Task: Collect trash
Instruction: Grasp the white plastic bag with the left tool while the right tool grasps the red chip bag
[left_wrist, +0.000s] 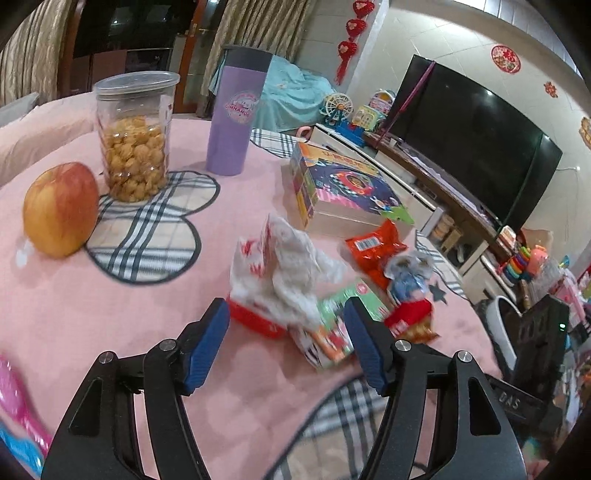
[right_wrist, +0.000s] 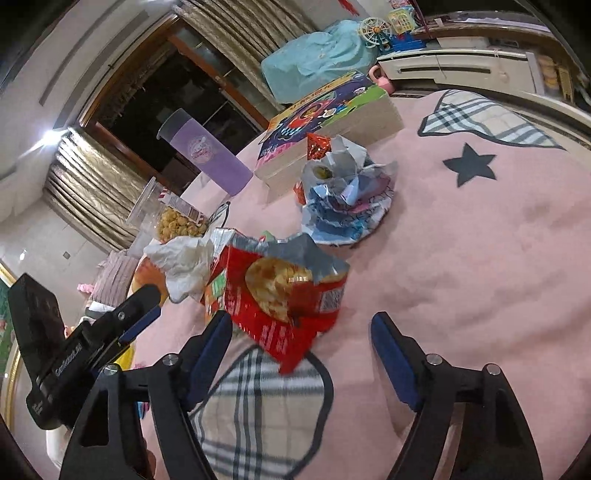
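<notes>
A heap of trash lies on the pink cloth. It holds a crumpled white tissue (left_wrist: 295, 269) (right_wrist: 183, 258), a green and white carton (left_wrist: 332, 328), a torn red snack bag (right_wrist: 284, 295) (left_wrist: 410, 314), a crumpled blue and silver wrapper (right_wrist: 343, 199) (left_wrist: 408, 275) and an orange packet (left_wrist: 375, 251). My left gripper (left_wrist: 286, 325) is open, its jaws standing either side of the tissue and carton, just short of them. My right gripper (right_wrist: 301, 328) is open, just short of the red snack bag. The left gripper also shows in the right wrist view (right_wrist: 142, 317).
An apple (left_wrist: 61, 208), a jar of snacks (left_wrist: 135, 140), a purple tumbler (left_wrist: 236, 114) and a colourful box (left_wrist: 343, 188) stand behind the heap. Plaid patches (left_wrist: 147, 229) are sewn on the cloth. A TV (left_wrist: 476, 147) and toys are at the right.
</notes>
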